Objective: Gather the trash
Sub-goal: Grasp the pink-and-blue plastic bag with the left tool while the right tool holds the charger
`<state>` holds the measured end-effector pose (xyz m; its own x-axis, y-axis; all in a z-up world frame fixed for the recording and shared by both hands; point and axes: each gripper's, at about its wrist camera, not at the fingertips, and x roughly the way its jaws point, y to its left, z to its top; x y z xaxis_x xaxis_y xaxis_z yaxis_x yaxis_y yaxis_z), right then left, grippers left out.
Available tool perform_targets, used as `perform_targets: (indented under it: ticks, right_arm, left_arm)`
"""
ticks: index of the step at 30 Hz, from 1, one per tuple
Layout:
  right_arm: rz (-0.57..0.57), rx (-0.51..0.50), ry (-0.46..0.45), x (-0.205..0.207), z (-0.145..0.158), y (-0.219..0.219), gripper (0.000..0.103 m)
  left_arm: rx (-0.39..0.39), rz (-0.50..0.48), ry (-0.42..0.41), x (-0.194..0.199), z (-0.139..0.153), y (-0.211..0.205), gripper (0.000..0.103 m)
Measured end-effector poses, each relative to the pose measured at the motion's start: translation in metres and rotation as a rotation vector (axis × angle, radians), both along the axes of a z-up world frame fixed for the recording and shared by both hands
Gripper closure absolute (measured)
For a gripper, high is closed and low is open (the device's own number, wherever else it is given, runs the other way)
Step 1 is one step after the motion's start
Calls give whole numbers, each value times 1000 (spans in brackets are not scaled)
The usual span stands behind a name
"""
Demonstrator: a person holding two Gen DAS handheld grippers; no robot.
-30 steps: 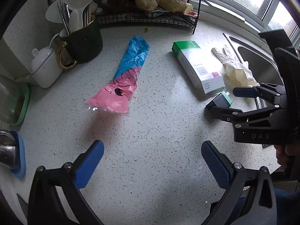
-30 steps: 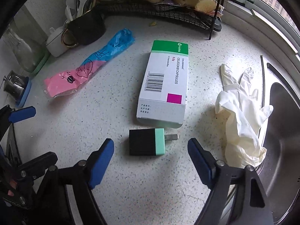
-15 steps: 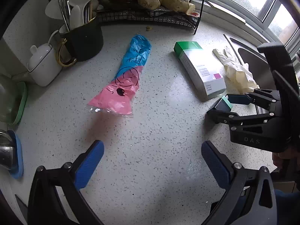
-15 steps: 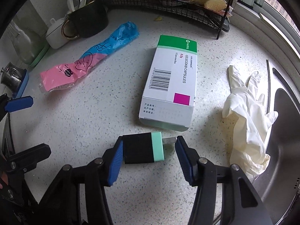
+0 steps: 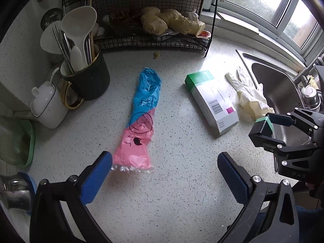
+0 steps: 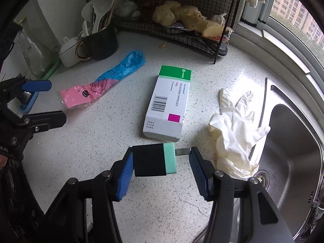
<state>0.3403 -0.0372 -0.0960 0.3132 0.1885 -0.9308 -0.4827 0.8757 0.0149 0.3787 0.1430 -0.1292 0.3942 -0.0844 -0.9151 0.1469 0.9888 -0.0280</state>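
My right gripper (image 6: 161, 162) is shut on a small black and green block (image 6: 154, 160) with a metal stub, held above the speckled counter; it also shows in the left wrist view (image 5: 263, 126). A white and green medicine box (image 6: 169, 101) lies just beyond it, also in the left wrist view (image 5: 211, 101). A crumpled white glove (image 6: 235, 131) lies by the sink edge. A pink and blue plastic bag (image 5: 141, 117) lies ahead of my left gripper (image 5: 162, 174), which is open and empty above the counter.
A steel sink (image 6: 293, 162) is at the right. A black wire rack (image 5: 154, 20) with ginger stands at the back. A dark utensil cup (image 5: 89, 75) and a white pot (image 5: 48, 107) stand at the back left. A small scrap (image 5: 156, 55) lies by the rack.
My right gripper closed on the black and green block and lifted it off the counter. My left gripper moved slightly toward the pink and blue bag.
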Motion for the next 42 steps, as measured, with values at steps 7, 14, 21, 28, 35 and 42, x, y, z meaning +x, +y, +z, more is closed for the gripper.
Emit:
perform_targets:
  ticks: [7, 14, 21, 28, 35, 42]
  right_arm:
    - [-51, -34, -6, 26, -3, -12, 52]
    - [-81, -48, 29, 36, -16, -16, 52]
    - [-116, -42, 50, 49, -21, -23, 52]
    - [-123, 8, 70, 54, -20, -19, 52]
    - [-110, 18, 65, 50, -24, -19, 52]
    - [-91, 19, 47, 42, -21, -20, 52]
  left_arm:
    - [31, -42, 7, 45, -12, 8, 0]
    - [44, -70, 41, 85, -51, 14, 0]
    - [65, -100, 77, 104, -77, 13, 26]
    - [49, -82, 79, 108, -89, 18, 39]
    - [38, -101, 66, 87, -87, 16, 77]
    - [2, -68, 109, 69, -79, 12, 90]
